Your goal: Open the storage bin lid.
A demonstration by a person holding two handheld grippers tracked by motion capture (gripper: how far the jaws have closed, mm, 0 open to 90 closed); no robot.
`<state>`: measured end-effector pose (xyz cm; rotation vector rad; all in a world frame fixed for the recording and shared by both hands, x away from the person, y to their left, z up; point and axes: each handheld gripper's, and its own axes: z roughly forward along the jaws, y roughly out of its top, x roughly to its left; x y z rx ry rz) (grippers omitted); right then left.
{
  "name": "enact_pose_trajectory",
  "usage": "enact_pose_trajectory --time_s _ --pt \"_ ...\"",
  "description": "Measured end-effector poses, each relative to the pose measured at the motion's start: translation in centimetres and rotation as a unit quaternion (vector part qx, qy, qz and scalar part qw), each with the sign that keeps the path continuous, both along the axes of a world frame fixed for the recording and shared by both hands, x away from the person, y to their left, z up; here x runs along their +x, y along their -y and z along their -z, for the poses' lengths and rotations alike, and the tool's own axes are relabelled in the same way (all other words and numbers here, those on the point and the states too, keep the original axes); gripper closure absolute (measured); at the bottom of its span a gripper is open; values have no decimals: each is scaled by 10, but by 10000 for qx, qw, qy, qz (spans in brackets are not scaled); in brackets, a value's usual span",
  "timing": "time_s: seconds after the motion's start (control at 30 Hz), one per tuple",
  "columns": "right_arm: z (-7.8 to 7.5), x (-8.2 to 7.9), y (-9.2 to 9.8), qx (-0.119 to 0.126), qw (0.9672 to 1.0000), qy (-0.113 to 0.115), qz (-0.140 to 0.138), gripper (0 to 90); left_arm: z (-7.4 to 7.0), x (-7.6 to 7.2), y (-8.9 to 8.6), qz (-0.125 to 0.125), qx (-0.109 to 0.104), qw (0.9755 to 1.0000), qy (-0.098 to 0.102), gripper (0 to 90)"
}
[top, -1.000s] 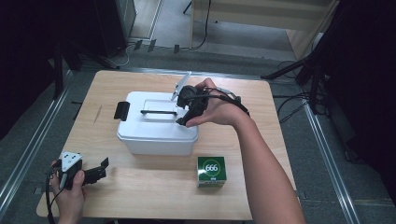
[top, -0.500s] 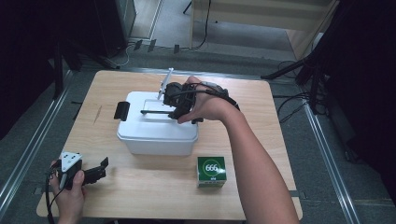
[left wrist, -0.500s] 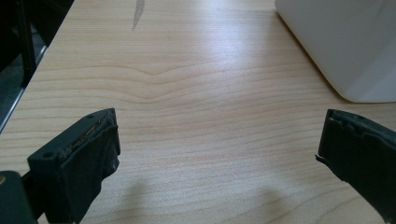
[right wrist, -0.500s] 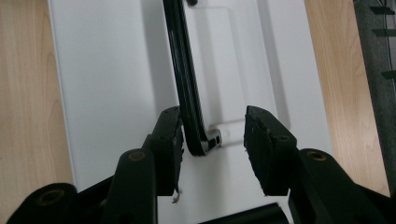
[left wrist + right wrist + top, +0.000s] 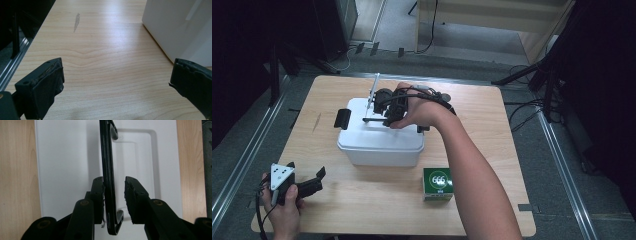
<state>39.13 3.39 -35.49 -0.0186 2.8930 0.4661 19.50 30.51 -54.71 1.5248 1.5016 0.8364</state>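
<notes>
The worktop carries a white box near its middle, with a black clip on its left end. A green carton stands just beside the box's near right corner. On the lid, the black handle stands raised between the jaws of the right tongs, which have just been closing: one pad touches it, the other is apart. The left tongs rest wide at the near left corner, nothing between them.
</notes>
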Motion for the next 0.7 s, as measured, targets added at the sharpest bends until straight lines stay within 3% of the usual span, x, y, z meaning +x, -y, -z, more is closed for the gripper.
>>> enact_pose_trajectory --time_s 0.13,0.23,0.3,0.5,0.7 --pt "2 0 -4 -55 10000 33 -41 754 1 1 -1 11 -15 10000 5 0" --pt "1 1 -5 41 9999 126 -44 823 2 1 0 25 22 10000 -2 0" --pt "1 1 -6 92 9999 143 -1 833 2 2 1 43 47 10000 -27 0" --pt "0 2 -3 117 9994 172 -269 843 3 3 1 29 19 10000 -14 0" --pt "-8 1 1 191 9993 177 -251 845 4 3 1 74 35 10000 -26 0"
